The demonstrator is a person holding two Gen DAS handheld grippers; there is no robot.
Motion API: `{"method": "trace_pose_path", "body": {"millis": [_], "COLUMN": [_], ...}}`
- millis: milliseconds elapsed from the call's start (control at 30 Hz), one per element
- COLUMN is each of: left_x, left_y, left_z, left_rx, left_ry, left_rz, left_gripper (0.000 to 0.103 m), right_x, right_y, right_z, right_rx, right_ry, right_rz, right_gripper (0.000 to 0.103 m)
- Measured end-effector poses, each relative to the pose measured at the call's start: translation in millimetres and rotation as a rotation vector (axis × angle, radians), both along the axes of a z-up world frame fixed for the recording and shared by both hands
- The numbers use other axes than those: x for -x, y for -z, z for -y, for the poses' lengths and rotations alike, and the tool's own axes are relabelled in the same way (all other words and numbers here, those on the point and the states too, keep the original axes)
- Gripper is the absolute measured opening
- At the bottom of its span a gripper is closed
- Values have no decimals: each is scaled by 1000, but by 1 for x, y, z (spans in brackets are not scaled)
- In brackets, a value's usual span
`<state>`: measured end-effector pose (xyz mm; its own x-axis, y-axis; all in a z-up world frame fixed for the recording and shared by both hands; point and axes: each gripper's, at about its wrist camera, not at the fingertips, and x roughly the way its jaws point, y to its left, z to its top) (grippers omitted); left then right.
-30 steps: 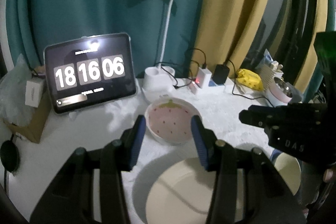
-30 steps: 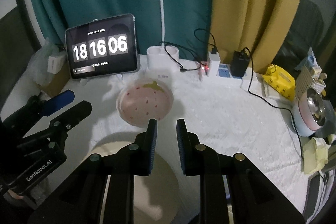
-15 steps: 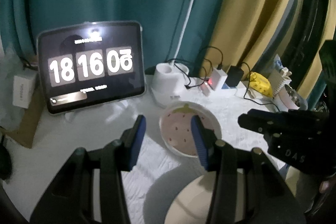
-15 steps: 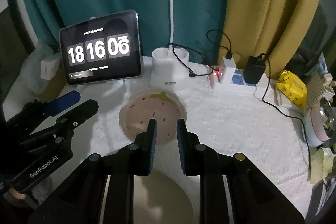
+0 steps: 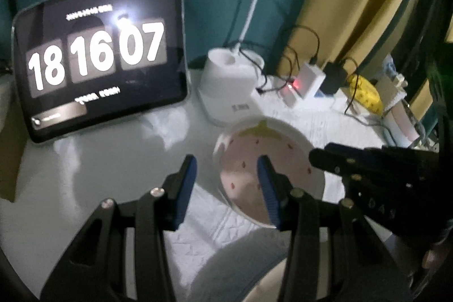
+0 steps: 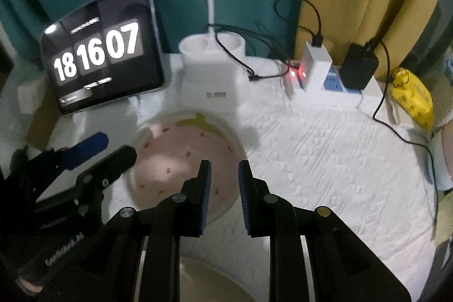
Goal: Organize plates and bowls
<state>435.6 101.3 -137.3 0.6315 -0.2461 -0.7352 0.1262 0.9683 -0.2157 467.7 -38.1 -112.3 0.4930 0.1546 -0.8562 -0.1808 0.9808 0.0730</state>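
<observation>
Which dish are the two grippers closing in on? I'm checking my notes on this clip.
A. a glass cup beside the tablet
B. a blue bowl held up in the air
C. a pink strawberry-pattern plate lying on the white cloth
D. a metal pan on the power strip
C: both the left gripper and the right gripper point at the pink plate, which lies flat on the white cloth; neither grips it.

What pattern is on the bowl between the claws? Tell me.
Pink strawberry design on the bowl: red seed marks, green leaf top, white rim. Right wrist view shows it best.
</observation>
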Motion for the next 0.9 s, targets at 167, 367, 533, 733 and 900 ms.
{"method": "trace_pose_path", "body": {"millis": [167,367,533,733,900], "left_x": [-7,-12,-17,-15,-14], "left_y": [14,21,30,33,34], "left_z": [4,3,7,18,18], "left_rx": [-43,-45,-43,-60,-76], "left_ry": [-3,0,23,70,63], "left_rz": [-38,-62,-97,-91,-84], "left_gripper": [46,45,38,33,29], "right_x": [-11,-18,-23,-18,-12], "right_y": [18,39,54,57,53], "right_z": [7,10,10,6,2], "right_rx": [-13,-30,-60,-104,-84], "right_ry": [29,37,37,19,15], "right_rz": [-48,-106,-157,-176,-151], "right_gripper": [30,30,30,17,17]}}
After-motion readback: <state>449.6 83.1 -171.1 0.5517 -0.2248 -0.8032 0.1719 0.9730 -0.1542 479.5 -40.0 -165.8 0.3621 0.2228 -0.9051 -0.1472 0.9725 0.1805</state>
